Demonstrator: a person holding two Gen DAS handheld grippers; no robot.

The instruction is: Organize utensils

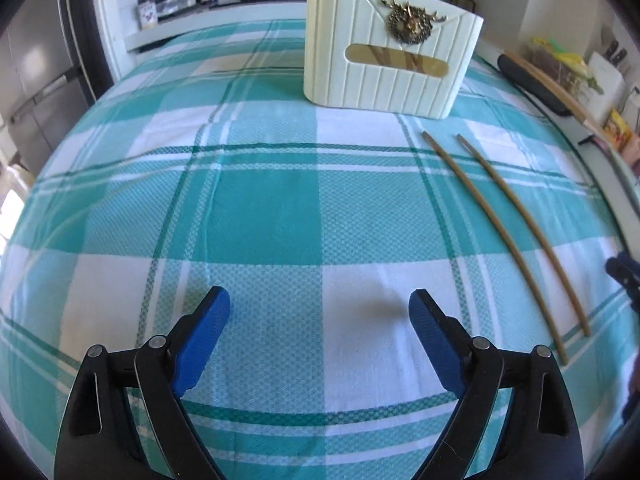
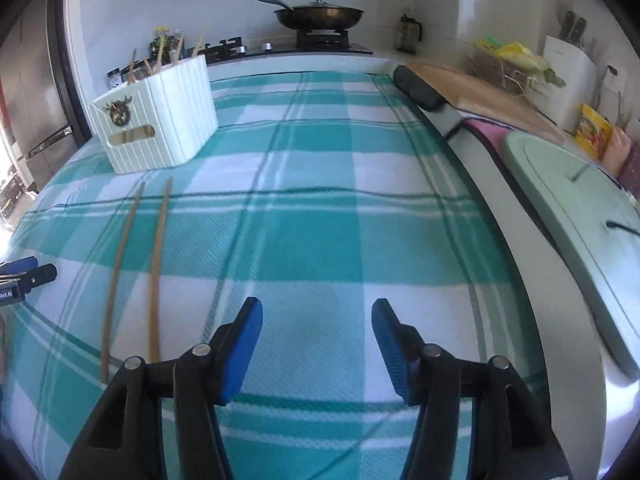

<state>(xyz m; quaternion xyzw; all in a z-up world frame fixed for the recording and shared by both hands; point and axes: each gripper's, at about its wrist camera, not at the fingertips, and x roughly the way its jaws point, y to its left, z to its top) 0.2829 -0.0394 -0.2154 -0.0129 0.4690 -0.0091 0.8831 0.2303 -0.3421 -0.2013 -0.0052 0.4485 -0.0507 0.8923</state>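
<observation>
Left wrist view: several chopsticks already stand in holder [image 1: 388, 56]; two chopsticks [image 1: 516, 236] lie near holder, unsorted. Left gripper [image 1: 320, 312] and right gripper [image 2: 317, 320] spread, empty.

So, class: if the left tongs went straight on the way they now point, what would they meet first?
Probably the checked tablecloth: the open left tongs tilt down at bare cloth. The two chopsticks lie off to the right; the holder sits farther back.

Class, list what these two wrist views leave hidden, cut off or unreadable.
- Chopsticks inside the holder: left view, tips cut by the top edge, wall hides the rest.
- Loose chopsticks: right view, near ends hidden behind the right gripper.
- Jar labels: left view, too small.
</observation>
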